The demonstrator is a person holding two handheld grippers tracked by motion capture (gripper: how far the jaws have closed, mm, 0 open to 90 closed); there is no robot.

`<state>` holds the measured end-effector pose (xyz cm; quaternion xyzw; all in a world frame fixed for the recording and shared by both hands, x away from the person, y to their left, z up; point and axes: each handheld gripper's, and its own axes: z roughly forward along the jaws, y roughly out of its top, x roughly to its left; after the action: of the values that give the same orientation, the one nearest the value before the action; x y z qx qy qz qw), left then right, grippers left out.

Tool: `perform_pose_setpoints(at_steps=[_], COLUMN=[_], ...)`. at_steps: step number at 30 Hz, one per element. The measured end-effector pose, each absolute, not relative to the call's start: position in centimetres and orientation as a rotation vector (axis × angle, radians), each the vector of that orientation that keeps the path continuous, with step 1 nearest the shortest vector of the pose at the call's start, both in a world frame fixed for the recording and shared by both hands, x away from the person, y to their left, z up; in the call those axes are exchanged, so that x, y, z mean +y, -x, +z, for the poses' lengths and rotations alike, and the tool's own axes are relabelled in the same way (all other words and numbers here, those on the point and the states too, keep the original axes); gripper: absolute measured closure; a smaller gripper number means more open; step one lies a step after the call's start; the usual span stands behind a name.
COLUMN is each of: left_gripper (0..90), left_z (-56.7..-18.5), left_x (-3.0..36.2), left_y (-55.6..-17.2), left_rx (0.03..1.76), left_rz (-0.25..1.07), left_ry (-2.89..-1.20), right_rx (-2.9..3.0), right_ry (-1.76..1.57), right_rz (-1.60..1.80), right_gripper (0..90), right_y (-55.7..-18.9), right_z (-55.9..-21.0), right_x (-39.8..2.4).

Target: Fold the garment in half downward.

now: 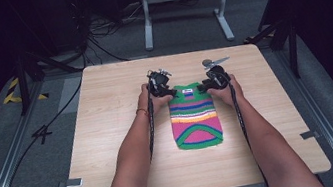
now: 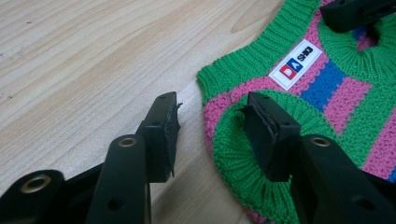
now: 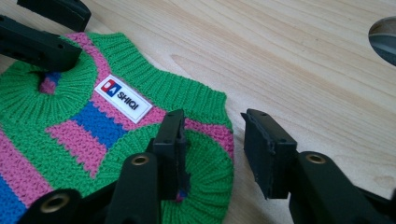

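Pale wooden surface [image 1: 112, 147] fills the foreground, ringed by grey floor and dark room. Near its middle lies a striped knitted sweater [image 1: 195, 119] — green, pink, blue and orange — flat, its hem toward the person and its white label [image 2: 297, 64] at the far, neck end. Both forearms reach to that end. The left gripper [image 2: 211, 126] straddles one green armhole edge, jaws spread, one over the knit, one over bare wood. The right gripper [image 3: 212, 140] does likewise at the other armhole — spread, not pinching the knit.
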<state>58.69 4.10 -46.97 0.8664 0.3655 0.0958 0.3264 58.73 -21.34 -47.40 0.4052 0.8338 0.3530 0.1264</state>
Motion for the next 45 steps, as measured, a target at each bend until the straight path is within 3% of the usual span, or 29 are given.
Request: perform_pose_setpoints(at_steps=[5, 8, 15, 27, 37, 45], left_gripper=[81.6, 83.9, 84.6, 84.2, 83.7, 83.7], left_z=[-47.0, -46.8, -45.9, -42.7, -41.4, -41.2], left_x=[3.9, 3.7, 3.4, 4.2, 5.8, 5.2], left_y=[-58.5, -58.5, -58.2, -57.8, -56.4, -57.1], left_rx=[0.923, 0.906, 0.868, 0.831, 0.699, 0.738], left_rz=[0.21, 0.236, 0.329, 0.489, 0.522, 0.551], left_ry=[-2.271, -2.299, -2.302, -2.216, -2.25, -2.268], right_rx=[2.453, 2.45, 2.426, 2.352, 2.361, 2.361], right_ry=[-1.179, -1.147, -1.107, -0.962, -0.834, -0.825], right_rz=[1.055, 1.054, 1.108, 1.191, 1.278, 1.252], right_gripper=[79.8, 83.5, 84.8, 84.8, 84.7, 84.7], right_y=[-58.4, -58.2, -57.7, -57.8, -56.5, -56.7], right_z=[-47.4, -47.3, -47.0, -43.1, -42.0, -41.7], right_x=[-21.0, -21.0, -21.2, -20.0, -19.2, -18.8])
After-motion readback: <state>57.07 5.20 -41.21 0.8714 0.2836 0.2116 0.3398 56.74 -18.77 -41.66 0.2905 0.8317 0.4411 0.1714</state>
